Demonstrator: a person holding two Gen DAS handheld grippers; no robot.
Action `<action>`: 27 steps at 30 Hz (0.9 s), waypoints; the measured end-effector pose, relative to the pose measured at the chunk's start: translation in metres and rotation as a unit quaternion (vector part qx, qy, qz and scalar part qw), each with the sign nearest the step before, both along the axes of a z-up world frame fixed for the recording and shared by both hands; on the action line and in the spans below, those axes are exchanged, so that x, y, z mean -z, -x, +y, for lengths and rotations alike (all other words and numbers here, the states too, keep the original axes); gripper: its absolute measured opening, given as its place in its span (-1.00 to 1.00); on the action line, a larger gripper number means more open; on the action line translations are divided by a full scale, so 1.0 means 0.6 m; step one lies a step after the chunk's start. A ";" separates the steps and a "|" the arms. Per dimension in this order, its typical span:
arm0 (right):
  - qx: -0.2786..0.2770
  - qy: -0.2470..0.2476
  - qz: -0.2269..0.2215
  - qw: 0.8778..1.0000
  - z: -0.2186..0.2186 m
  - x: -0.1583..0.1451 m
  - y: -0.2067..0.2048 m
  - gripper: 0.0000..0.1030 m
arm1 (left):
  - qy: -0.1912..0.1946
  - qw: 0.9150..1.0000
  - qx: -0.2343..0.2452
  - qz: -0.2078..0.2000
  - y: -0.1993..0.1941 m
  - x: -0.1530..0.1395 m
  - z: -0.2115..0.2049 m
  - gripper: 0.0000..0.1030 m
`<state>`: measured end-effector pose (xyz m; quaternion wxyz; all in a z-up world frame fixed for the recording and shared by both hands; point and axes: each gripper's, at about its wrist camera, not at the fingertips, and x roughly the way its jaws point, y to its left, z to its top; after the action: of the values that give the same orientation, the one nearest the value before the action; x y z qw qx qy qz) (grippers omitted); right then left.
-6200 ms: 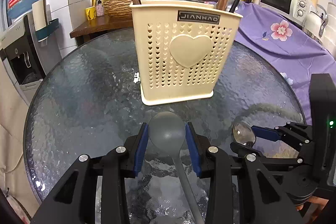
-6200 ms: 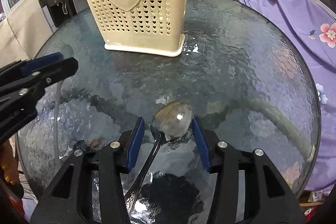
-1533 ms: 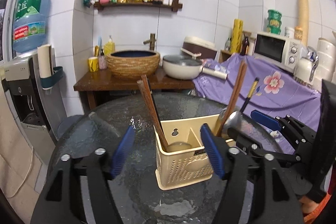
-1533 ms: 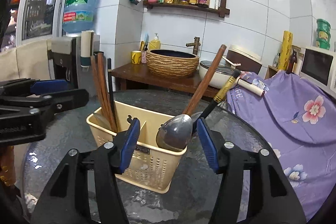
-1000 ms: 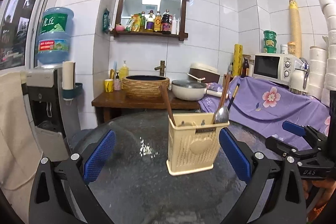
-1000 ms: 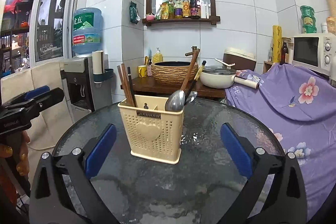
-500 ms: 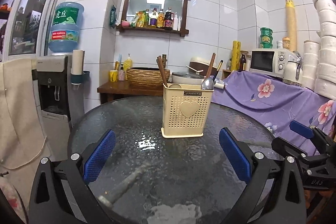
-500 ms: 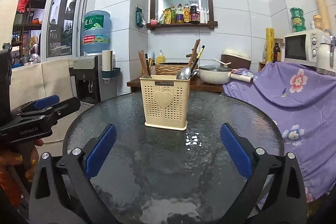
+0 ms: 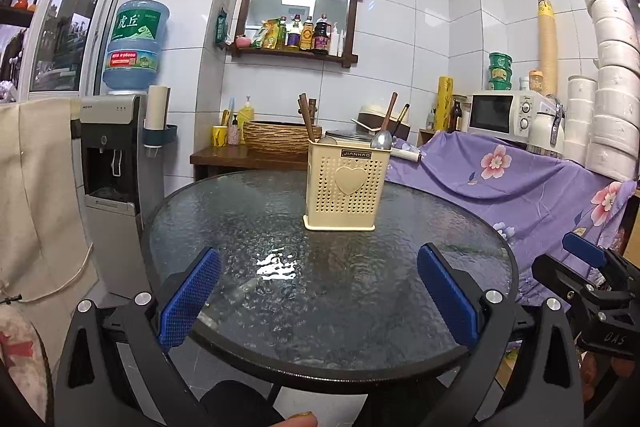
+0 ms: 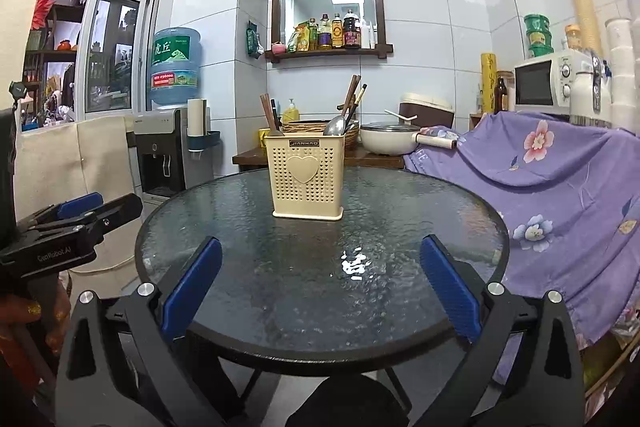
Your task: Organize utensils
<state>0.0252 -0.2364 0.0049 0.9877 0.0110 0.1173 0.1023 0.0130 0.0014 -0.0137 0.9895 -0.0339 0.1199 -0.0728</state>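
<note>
- Left wrist view: round textured glass tabletop (image 9: 280, 227) with dark rim fills the middle; nothing on it but the holder.
- Purple floral cloth (image 9: 520, 183) drapes the furniture past the tabletop's right edge; microwave (image 9: 504, 113) sits above it.
- Water dispenser (image 9: 112, 163) with blue bottle stands beyond the left edge.
- Left gripper (image 9: 318, 297) sits at the near edge, fingers spread wide, blue pads (image 9: 188, 297) empty, nothing between them.
- Right gripper (image 10: 320, 291) likewise at the near edge in the right wrist view, fingers wide apart, holding nothing; its side shows at the left view's right margin, off the tabletop.
- Cream perforated utensil holder (image 9: 346, 185), heart on front, stands upright toward the far edge of the tabletop, a bit right of centre, well apart from both grippers.
- Chopsticks (image 9: 306, 119) lean out of the holder's left compartment; more chopsticks (image 9: 389, 117) lean out of the right.
- Metal spoon (image 9: 382, 139) stands bowl-up in the right compartment, beside those sticks; right wrist view shows a second spoon bowl (image 10: 350, 127) just behind it.
- Fingertip (image 9: 302, 418) visible at bottom edge of left view.
</note>
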 end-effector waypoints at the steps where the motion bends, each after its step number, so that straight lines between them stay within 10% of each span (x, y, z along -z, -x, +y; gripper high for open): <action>1: -0.001 -0.002 0.001 1.000 -0.001 0.001 0.002 0.89 | -0.001 1.000 -0.002 -0.002 0.004 0.000 0.000 0.88; 27: -0.002 0.006 0.011 1.000 0.008 0.006 -0.001 0.89 | -0.014 1.000 -0.013 -0.008 0.011 0.000 -0.009 0.88</action>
<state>0.0257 -0.2314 0.0016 0.9862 0.0064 0.1289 0.1035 0.0064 -0.0042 -0.0138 0.9917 -0.0210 0.1123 -0.0590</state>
